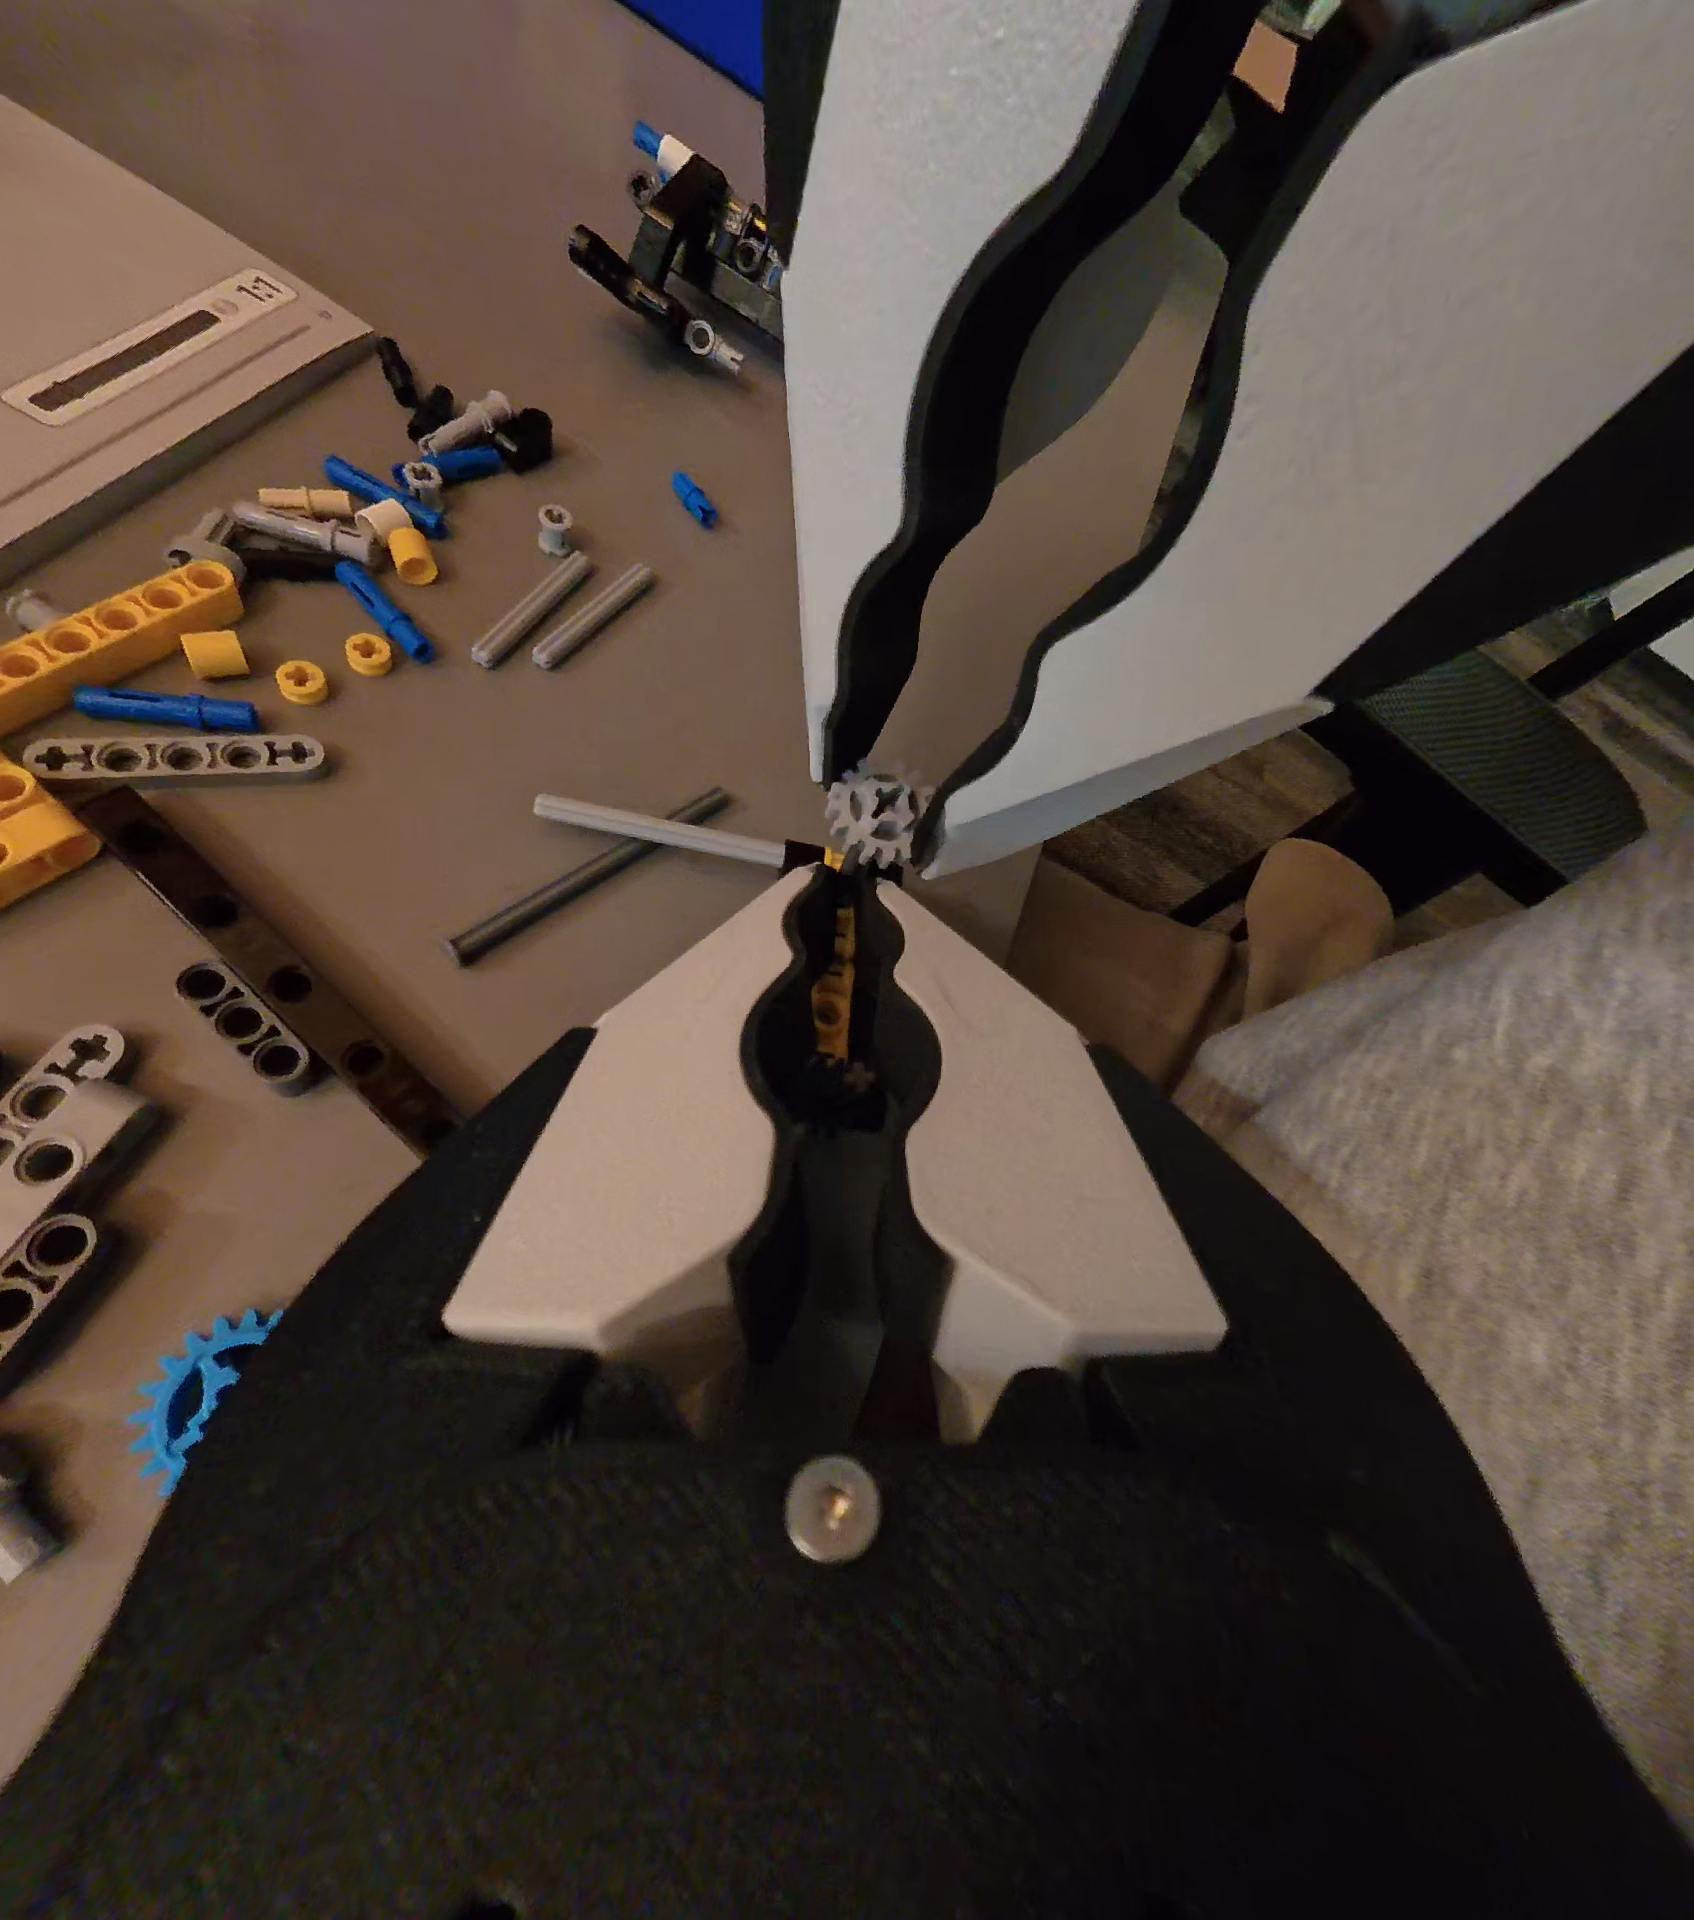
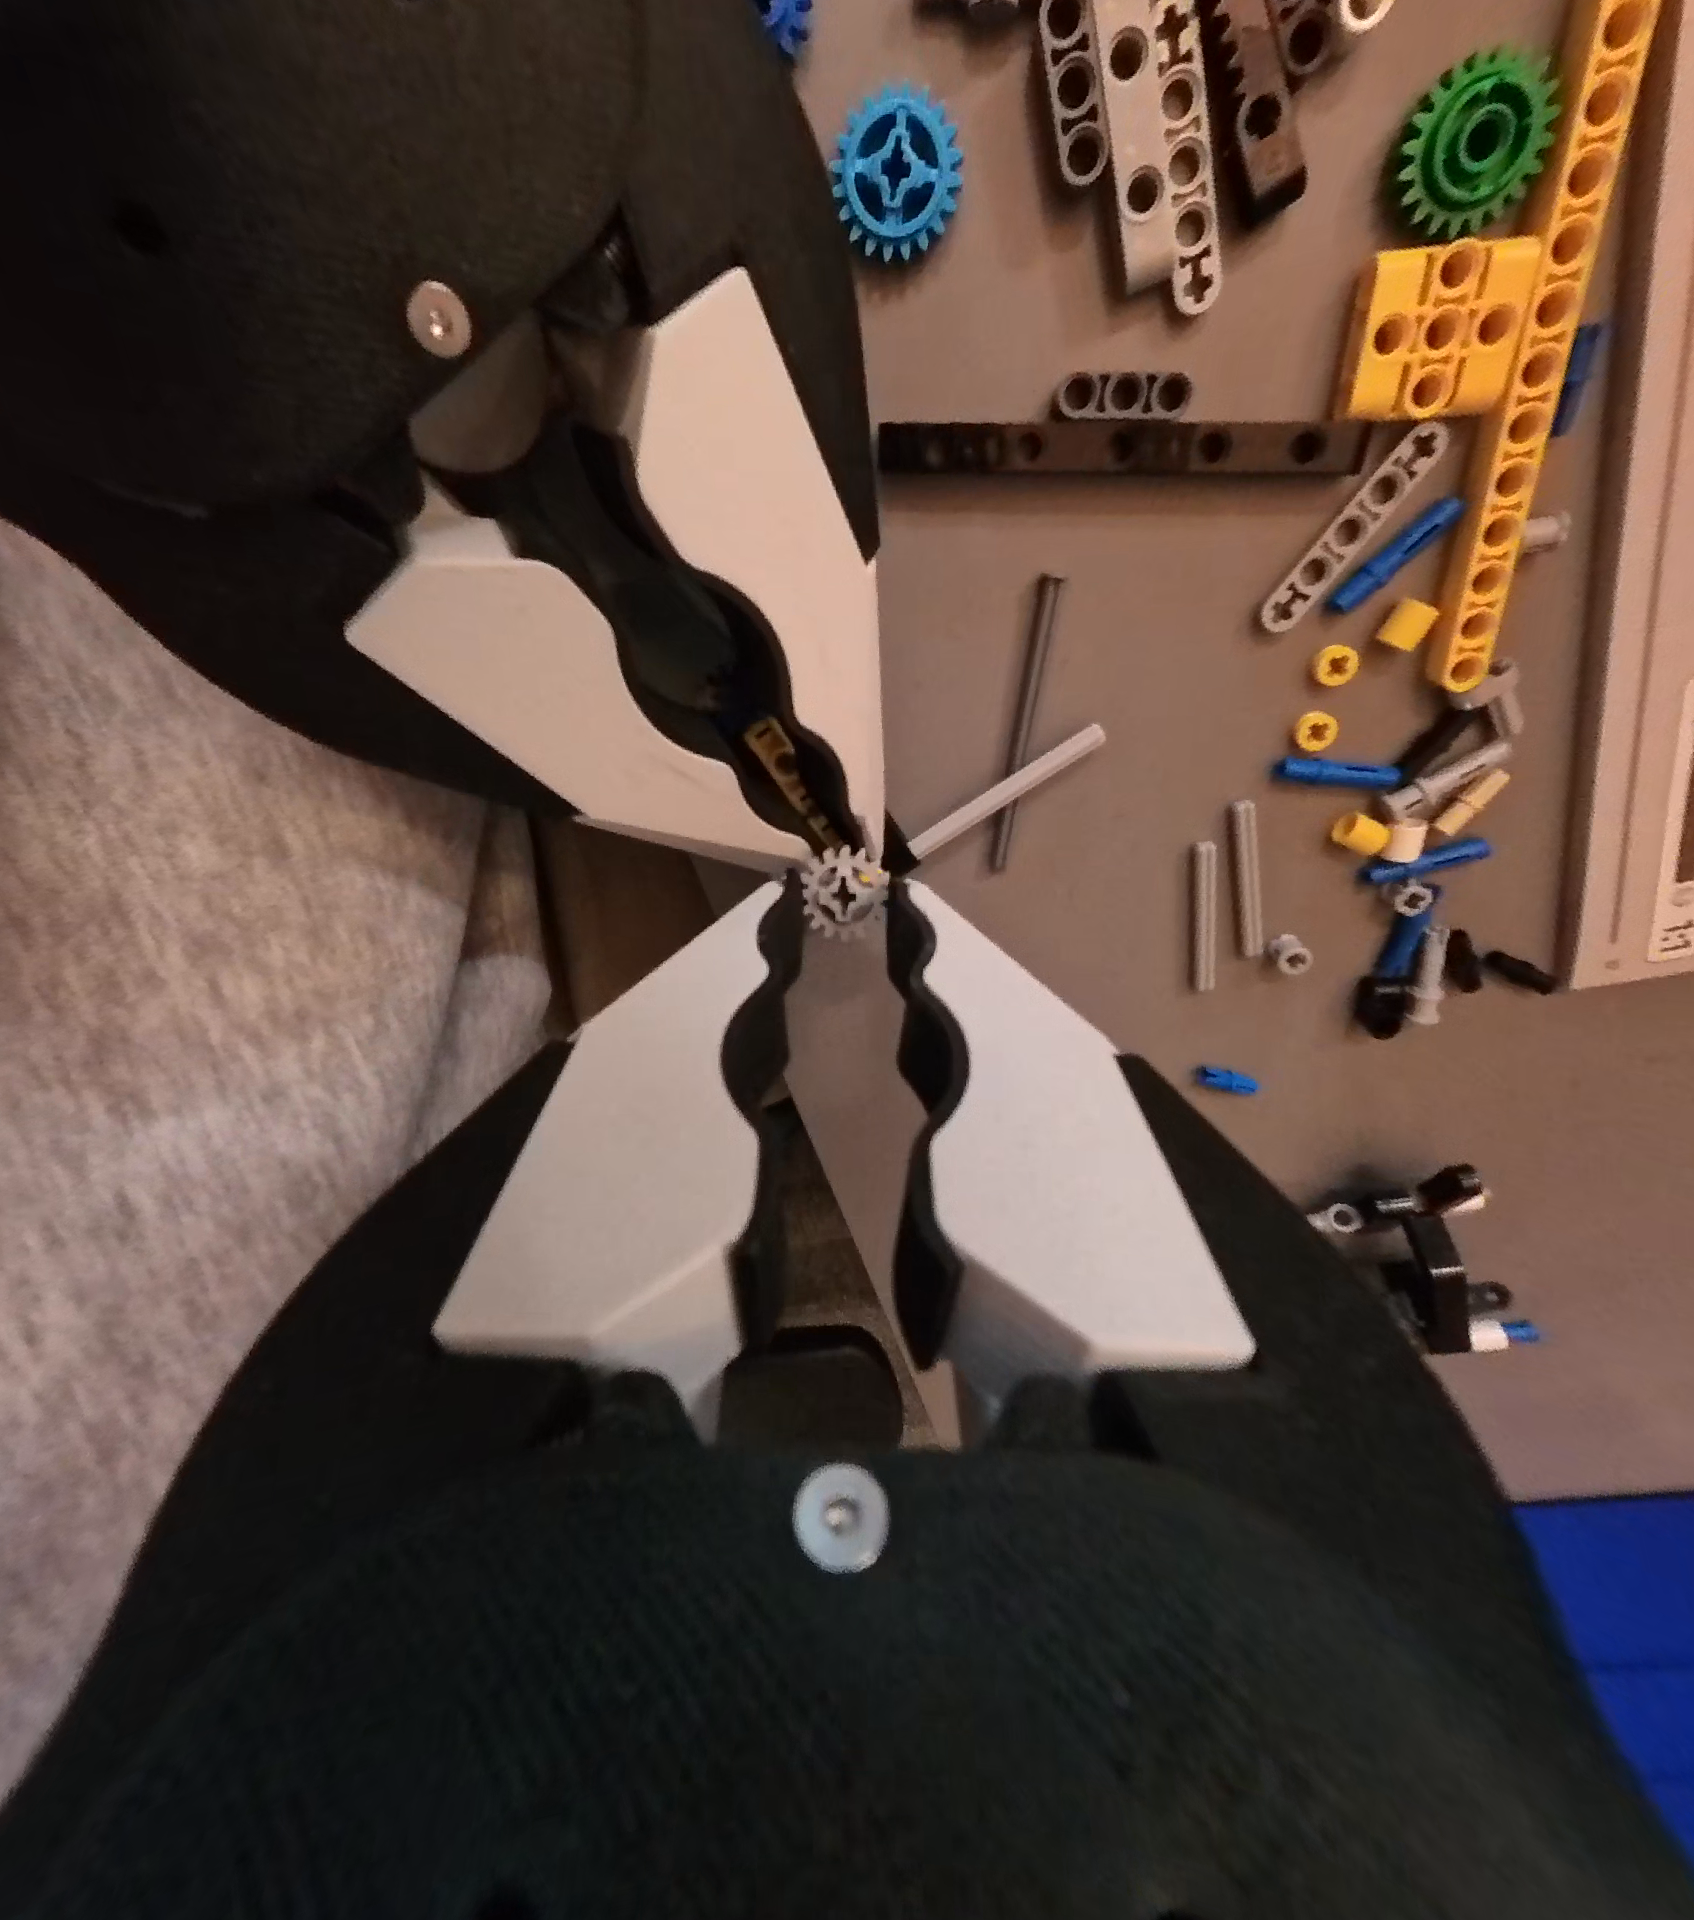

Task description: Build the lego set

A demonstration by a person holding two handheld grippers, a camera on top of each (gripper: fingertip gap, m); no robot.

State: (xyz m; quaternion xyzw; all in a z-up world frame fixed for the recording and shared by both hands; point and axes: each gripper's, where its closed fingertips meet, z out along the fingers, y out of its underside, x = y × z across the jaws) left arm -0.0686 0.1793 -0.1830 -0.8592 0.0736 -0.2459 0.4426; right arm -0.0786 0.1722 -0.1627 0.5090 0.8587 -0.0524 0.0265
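Observation:
My left gripper (image 1: pixel 838 871) is shut on a small yellow and black lego piece (image 1: pixel 835 987); a light grey axle (image 1: pixel 656 831) sticks out of it to the left. My right gripper (image 1: pixel 874 826) comes in from above, shut on a small grey gear (image 1: pixel 874 810), tip to tip with the left one. In the right wrist view my right gripper (image 2: pixel 841 906) holds the gear (image 2: pixel 838 894) against the end of the yellow piece (image 2: pixel 786 753), which the left gripper (image 2: pixel 869 836) holds; the axle (image 2: pixel 1009 790) points right. Both are held in the air by the table's edge.
Loose parts lie on the grey table (image 1: pixel 531 166): yellow beams (image 1: pixel 64 644), grey beams (image 2: pixel 1155 156), a blue gear (image 2: pixel 895 171), a green gear (image 2: pixel 1477 140), pins, a dark axle (image 1: pixel 583 883), a black sub-assembly (image 2: pixel 1425 1268). A booklet (image 1: pixel 43 312) lies at the far side. Grey fabric (image 1: pixel 1497 1143) lies beside the table.

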